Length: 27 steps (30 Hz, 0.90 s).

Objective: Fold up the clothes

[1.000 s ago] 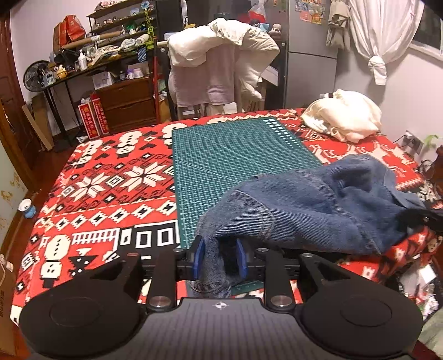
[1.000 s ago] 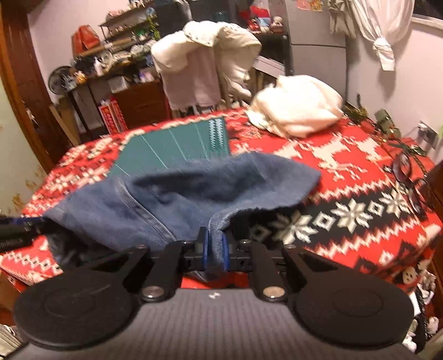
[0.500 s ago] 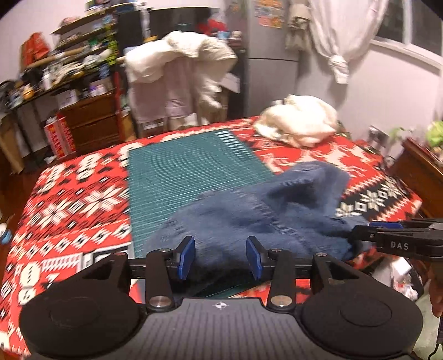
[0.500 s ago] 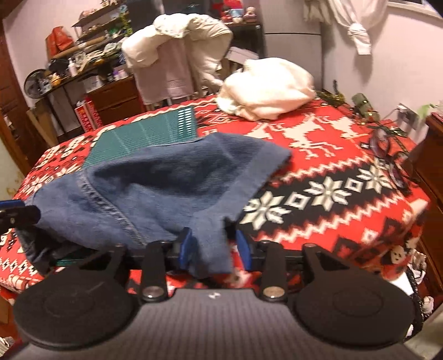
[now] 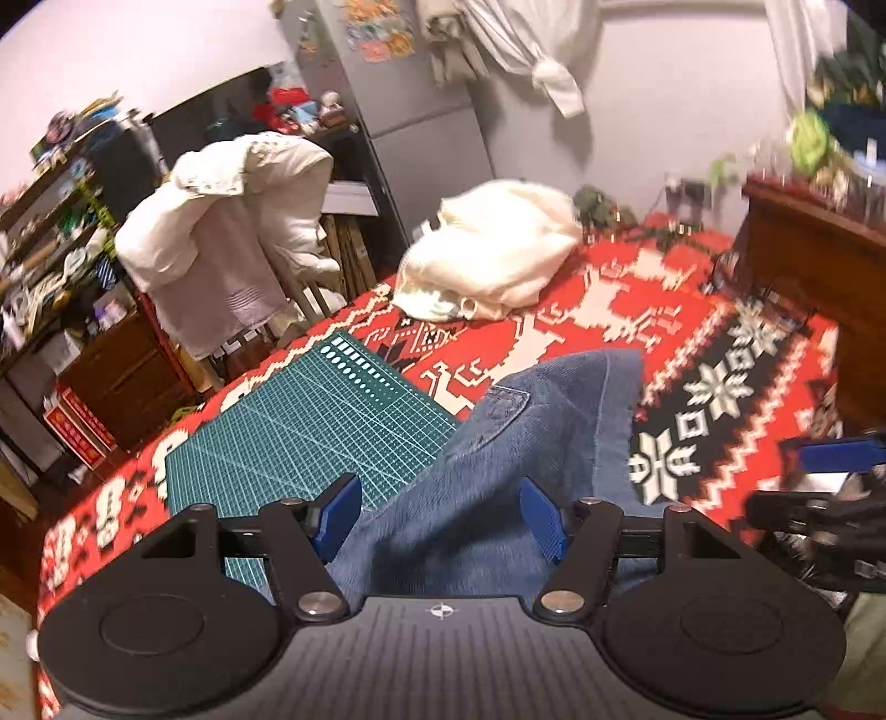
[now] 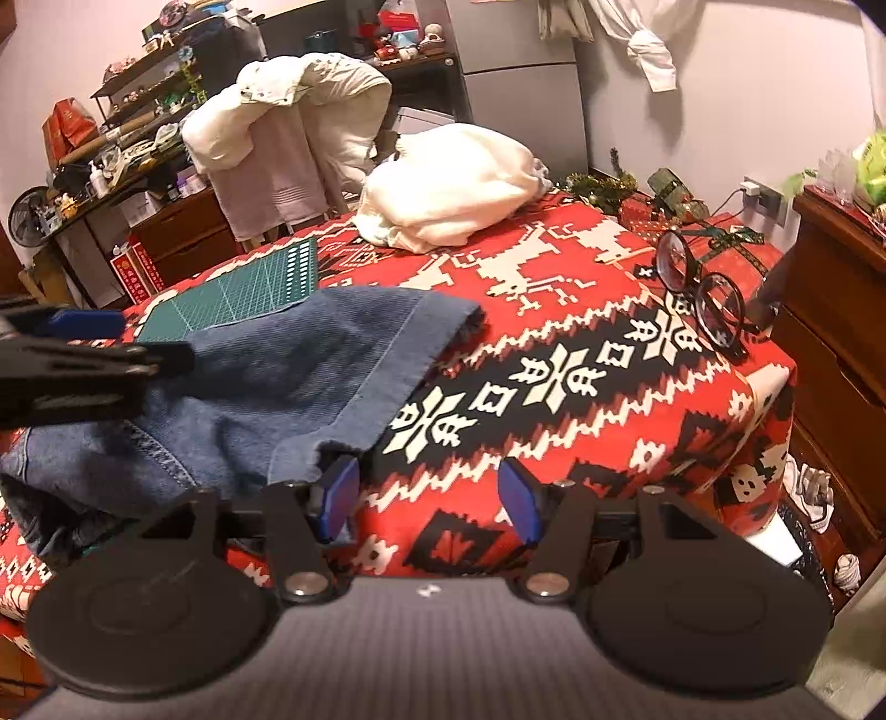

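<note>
Denim jeans (image 5: 520, 443) lie rumpled on the red patterned blanket (image 5: 720, 332), partly over the green cutting mat (image 5: 310, 432). From my left camera their long axis runs from 6 o'clock up toward 1 o'clock, with the pocket end pointing away. My left gripper (image 5: 440, 518) is spread wide with denim lying loose between its blue pads. My right gripper (image 6: 426, 501) is spread too; the cloth edge is right by its left pad, and I cannot tell if they touch. White clothes (image 6: 448, 188) sit heaped at 12 o'clock, glasses (image 6: 700, 291) at 2.

a lived-in home bedroom: patterned red bedspread (image 6: 581, 354), cluttered shelves (image 6: 138, 116), tied curtain (image 6: 637, 39) (fridge (image 6: 520, 105) behind)
</note>
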Each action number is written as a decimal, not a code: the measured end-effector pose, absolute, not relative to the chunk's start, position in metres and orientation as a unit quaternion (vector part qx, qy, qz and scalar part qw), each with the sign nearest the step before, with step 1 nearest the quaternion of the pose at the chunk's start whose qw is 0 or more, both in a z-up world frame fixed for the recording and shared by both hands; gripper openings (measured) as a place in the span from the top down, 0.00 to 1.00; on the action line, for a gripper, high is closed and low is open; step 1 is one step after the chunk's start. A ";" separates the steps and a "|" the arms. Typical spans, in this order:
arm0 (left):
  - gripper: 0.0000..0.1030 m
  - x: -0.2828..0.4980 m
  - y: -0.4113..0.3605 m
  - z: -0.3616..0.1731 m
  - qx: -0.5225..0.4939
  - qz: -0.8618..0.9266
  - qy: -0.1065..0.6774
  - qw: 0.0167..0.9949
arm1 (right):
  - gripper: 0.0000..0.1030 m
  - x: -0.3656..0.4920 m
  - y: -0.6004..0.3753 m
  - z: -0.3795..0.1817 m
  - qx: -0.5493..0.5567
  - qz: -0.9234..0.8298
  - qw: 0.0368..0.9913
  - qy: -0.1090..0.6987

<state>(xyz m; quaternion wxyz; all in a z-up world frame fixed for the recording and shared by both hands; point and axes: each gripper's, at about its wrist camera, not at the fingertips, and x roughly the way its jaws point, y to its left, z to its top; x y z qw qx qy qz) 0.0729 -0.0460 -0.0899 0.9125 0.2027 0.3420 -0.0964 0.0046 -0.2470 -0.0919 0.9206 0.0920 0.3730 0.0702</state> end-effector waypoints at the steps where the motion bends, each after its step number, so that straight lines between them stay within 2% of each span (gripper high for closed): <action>1: 0.39 0.082 -0.049 -0.093 0.206 -0.101 0.354 0.906 | 0.41 0.005 -0.248 -0.093 0.094 0.070 0.920 0.374; 10: 0.39 0.143 -0.075 -0.120 0.214 -0.103 0.436 0.868 | 0.41 0.012 -0.256 -0.097 0.105 0.064 0.918 0.377; 13: 0.53 0.156 -0.078 -0.125 0.207 -0.098 0.457 0.860 | 0.41 0.015 -0.256 -0.097 0.105 0.064 0.918 0.377; 15: 0.65 0.161 -0.078 -0.126 0.193 -0.096 0.468 0.857 | 0.41 0.017 -0.255 -0.097 0.106 0.066 0.918 0.377; 17: 0.87 0.165 -0.074 -0.121 0.180 -0.087 0.474 0.858 | 0.41 0.020 -0.254 -0.096 0.107 0.068 0.917 0.377; 18: 0.90 0.168 -0.071 -0.116 0.170 -0.085 0.476 0.859 | 0.41 0.021 -0.254 -0.096 0.107 0.069 0.917 0.377; 22: 0.92 0.180 -0.058 -0.088 0.128 -0.084 0.474 0.867 | 0.41 0.027 -0.247 -0.092 0.103 0.082 0.919 0.373; 27: 0.93 0.190 -0.051 -0.031 0.113 -0.075 0.424 0.895 | 0.41 0.034 -0.226 -0.080 0.095 0.121 0.920 0.361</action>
